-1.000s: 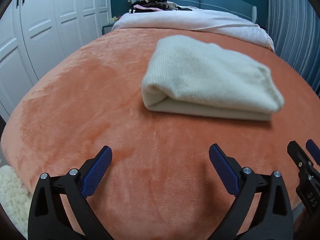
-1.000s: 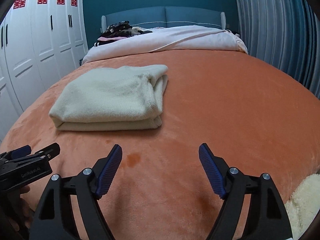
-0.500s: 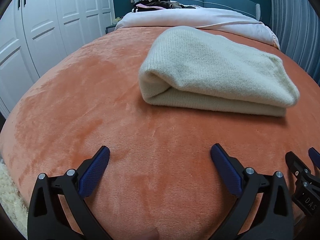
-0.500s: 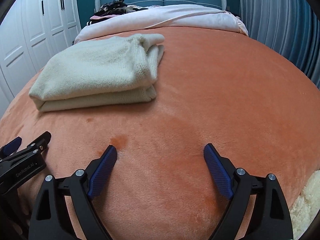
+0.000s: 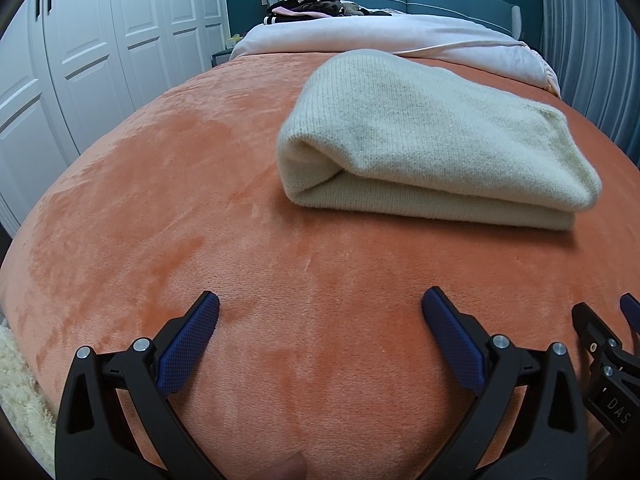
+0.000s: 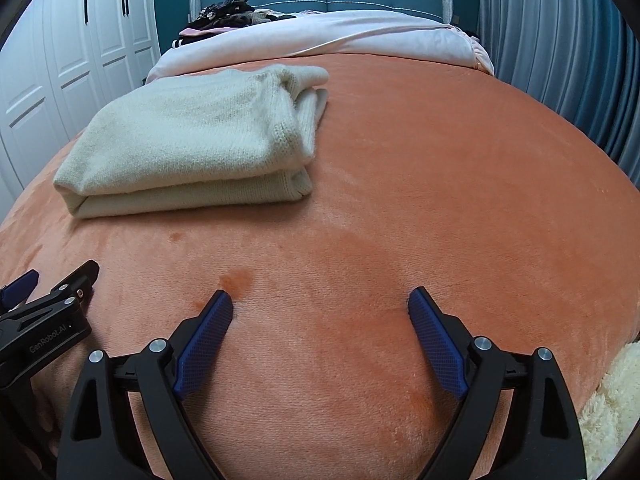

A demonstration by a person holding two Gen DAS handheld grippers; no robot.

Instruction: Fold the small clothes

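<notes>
The folded cream knit sweater point(image 5: 432, 136) is seen nearer than before. It is laid on plush orange blanket point(image 5: 180, 184). Both the left gripper point(image 5: 320, 312) and the right gripper point(image 6: 320, 308) are held spread, empty.

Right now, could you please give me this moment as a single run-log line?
cream sweater: folded on orange blanket | left hand-held gripper: open, empty | right hand-held gripper: open, empty | neither touches sweater

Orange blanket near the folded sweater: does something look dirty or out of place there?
Yes. A darker orange spot marks the orange blanket by the right gripper, with a smaller one near the folded sweater. They may be stains or brushed pile.
</notes>
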